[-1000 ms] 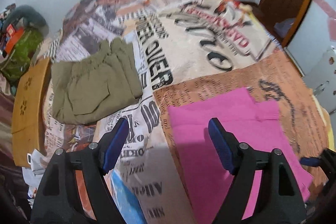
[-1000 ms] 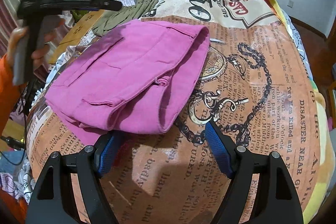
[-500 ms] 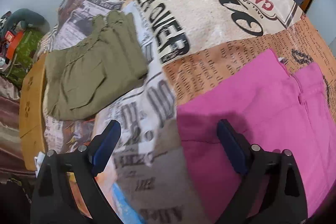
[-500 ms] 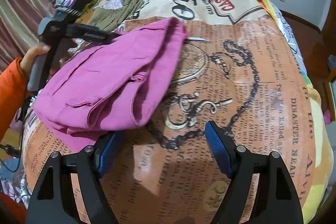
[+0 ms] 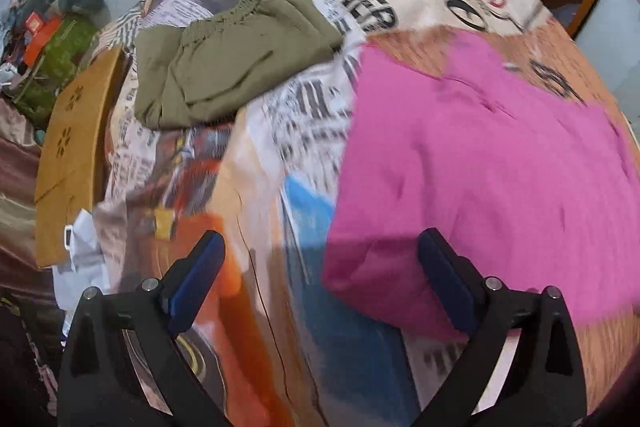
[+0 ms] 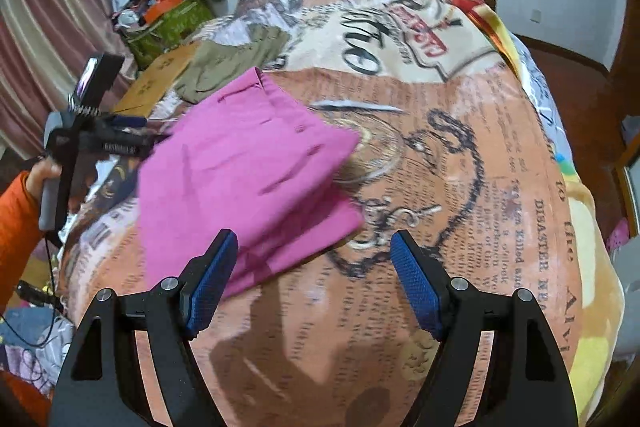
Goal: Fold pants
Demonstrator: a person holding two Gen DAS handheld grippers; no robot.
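**Inspector A:** The pink pants [image 6: 244, 171] are found folded into a compact stack on the orange newsprint-patterned part of the bed cover [image 6: 460, 211]. No gripper is in contact with them.

**Inspector B:** Confirmed from the left wrist view. The left gripper [image 5: 320, 279] is seen with its jaws spread wide; they have just been opening, and nothing is clamped. The near corner of the pink pants [image 5: 480, 167] lies partly in the gap, untouched by either pad.

**Inspector A:** The right gripper [image 6: 312, 279] is likewise noted as released. Its blue pads stand apart above the cover, with the near edge of the pink stack just behind the left-hand pad. No cloth is pinched.

**Inspector B:** A second garment is recorded: olive pants [image 5: 224, 67], folded, set further up the bed, apart from the pink stack. A tan board [image 5: 72, 163] is observed at the bed's edge beside them.

**Inspector A:** In the right wrist view, the left tool is held by a hand [image 6: 46, 173] with an orange sleeve [image 6: 16, 227] at the bed's side. Much of the left wrist view is blurred; fine detail of the cover there cannot be told.
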